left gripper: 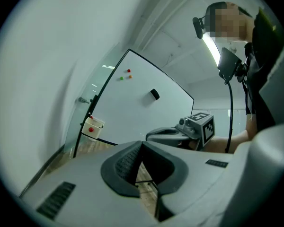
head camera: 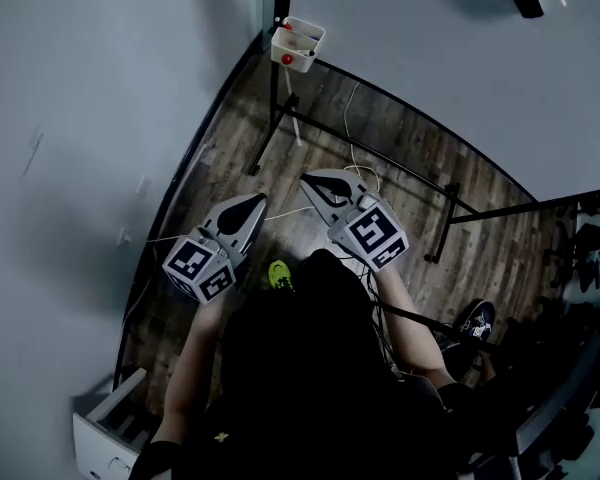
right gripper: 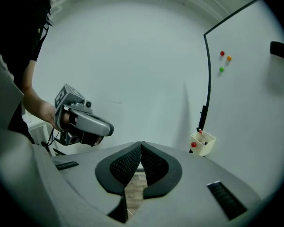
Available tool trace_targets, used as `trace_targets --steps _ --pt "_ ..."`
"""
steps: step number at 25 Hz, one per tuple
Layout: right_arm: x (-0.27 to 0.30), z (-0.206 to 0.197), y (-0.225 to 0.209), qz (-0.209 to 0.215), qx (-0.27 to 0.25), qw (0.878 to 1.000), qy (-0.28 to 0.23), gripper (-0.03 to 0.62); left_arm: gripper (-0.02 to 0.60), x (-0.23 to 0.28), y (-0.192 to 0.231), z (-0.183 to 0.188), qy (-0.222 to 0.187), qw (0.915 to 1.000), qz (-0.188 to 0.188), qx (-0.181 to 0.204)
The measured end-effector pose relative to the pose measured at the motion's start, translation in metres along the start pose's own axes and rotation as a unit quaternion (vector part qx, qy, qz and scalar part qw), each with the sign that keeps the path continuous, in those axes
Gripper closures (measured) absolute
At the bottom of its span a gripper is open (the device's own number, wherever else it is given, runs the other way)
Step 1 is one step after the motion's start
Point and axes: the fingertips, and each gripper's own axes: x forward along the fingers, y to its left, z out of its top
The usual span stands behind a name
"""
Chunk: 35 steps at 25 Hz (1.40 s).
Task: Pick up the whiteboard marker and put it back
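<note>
whiteboard marker (right gripper: 200,131): a red tip, too small to confirm, stands in the cream holder (right gripper: 202,144) at the whiteboard's (right gripper: 255,108) lower corner. my left tongs (left gripper: 142,144) and right tongs (right gripper: 141,144) are both closed, tips together on nothing, well apart from the holder, above the wood floor (head camera: 400,168).

No legible text, labels or numbers in any view
</note>
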Motion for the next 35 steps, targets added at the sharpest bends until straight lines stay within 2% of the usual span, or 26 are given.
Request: trace_targets --steps 5,19,28,35 --pt "0.011 0.005 -0.014 0.000 -0.016 1.000 0.004 0.591 0.568 0.009 0.007 0.003 0.008 0.9998 -0.014 0.011" --pt "0.068 0.007 -0.106 0.026 -0.066 0.997 0.025 0.563 0.568 0.069 0.072 0.034 0.010 0.9997 0.022 0.010" --pt "0.099 -0.016 -0.166 0.045 -0.091 0.993 0.068 0.536 0.568 0.108 0.107 0.040 0.009 0.9991 0.037 -0.016" --pt "0.123 -0.033 -0.199 0.065 -0.109 0.987 0.100 0.501 0.568 0.122 0.137 0.044 0.000 0.9972 0.068 -0.029"
